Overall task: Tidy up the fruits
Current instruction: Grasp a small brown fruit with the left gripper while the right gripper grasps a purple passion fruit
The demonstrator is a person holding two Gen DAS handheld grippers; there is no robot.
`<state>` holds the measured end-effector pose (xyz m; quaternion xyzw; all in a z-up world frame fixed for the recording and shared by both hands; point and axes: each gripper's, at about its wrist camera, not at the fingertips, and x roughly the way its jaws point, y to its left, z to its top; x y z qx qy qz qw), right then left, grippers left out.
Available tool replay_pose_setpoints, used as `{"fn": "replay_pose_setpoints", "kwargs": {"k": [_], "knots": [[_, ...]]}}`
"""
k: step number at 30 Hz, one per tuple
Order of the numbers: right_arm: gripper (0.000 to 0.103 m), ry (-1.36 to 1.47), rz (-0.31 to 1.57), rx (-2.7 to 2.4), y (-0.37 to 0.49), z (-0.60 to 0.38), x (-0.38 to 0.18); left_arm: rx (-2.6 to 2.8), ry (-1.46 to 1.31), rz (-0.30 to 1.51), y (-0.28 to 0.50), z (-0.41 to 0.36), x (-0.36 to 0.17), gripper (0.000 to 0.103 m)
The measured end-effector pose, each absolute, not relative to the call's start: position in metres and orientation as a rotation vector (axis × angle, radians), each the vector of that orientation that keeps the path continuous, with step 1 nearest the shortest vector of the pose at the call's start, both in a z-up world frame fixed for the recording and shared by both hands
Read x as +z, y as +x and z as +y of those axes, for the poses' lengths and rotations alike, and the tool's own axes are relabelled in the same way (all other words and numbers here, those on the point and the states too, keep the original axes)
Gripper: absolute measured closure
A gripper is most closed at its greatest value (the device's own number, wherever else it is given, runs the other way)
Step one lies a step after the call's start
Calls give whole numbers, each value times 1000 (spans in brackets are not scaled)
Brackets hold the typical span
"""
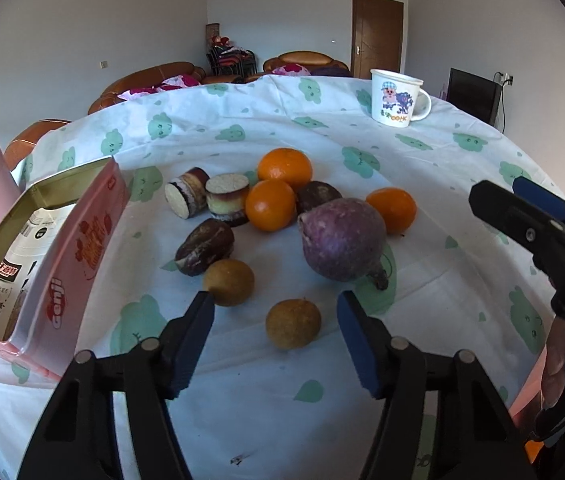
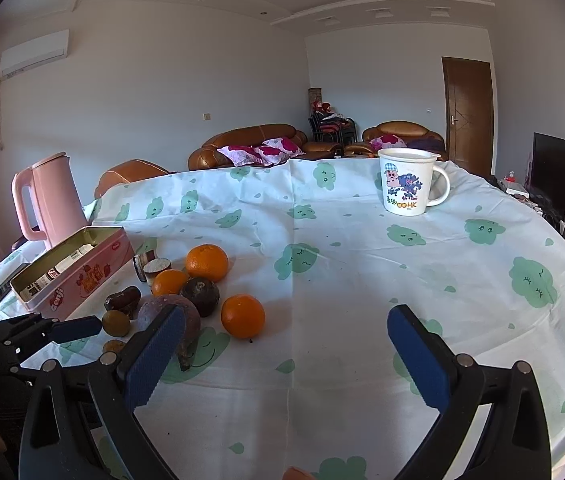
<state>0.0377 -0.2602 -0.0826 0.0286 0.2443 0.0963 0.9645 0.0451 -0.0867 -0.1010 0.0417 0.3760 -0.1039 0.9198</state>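
Fruit lies loose on the tablecloth: three oranges (image 1: 285, 168) (image 1: 270, 205) (image 1: 392, 209), a large purple root (image 1: 342, 239), dark passion fruits (image 1: 205, 246) (image 1: 317, 195), two brown round fruits (image 1: 229, 282) (image 1: 293, 323) and two cut sugarcane pieces (image 1: 186, 197) (image 1: 227, 198). My left gripper (image 1: 275, 312) is open, its jaws straddling the nearer brown fruit without touching it. My right gripper (image 2: 286, 330) is open and empty over bare cloth, right of the orange (image 2: 242, 316); it also shows in the left wrist view (image 1: 522, 208).
An open pink tin (image 1: 62, 256) holding packets stands left of the fruit. A pink kettle (image 2: 48, 200) stands behind it. A white cartoon mug (image 2: 406, 182) stands at the far right. Sofas and a door lie beyond the table.
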Motion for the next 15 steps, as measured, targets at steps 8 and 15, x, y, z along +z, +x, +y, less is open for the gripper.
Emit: {"fn": "replay_pose_setpoints", "kwargs": {"k": [8,15], "knots": [[6,57,504,263,46,-244,-81,-259,76,757,42,-84,-102,75],[19,7,544,371,64,-209,-77,-135,80,621,35,-57,-77,75]]}}
